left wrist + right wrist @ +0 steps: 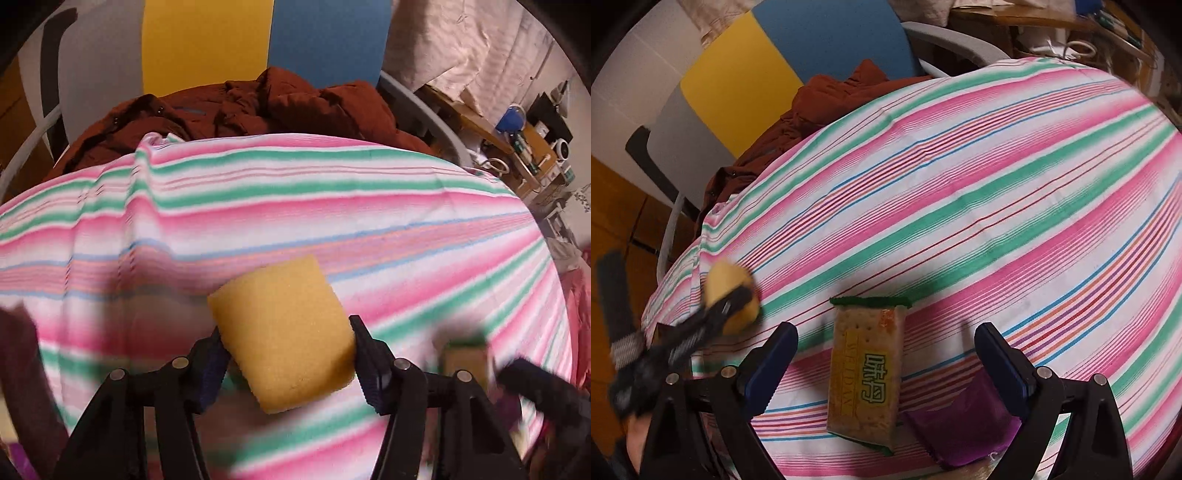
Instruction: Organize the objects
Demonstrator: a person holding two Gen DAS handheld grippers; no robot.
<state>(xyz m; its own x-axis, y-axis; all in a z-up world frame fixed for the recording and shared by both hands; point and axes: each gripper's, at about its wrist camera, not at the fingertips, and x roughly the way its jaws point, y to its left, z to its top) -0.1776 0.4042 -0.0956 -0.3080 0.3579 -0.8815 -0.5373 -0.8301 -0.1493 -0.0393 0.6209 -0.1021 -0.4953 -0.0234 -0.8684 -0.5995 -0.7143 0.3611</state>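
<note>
Sponge (284, 332) in left gripper (288, 354) beside cracker packet (866, 376), purple wrapper (964, 421).

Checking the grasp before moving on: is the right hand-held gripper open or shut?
Open. The right hand-held gripper has its jaws spread wide, either side of the cracker packet lying on the striped cloth, touching nothing.

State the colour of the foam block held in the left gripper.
The squarish foam sponge block in the left gripper is plain yellow, best seen in the left wrist view.
</note>
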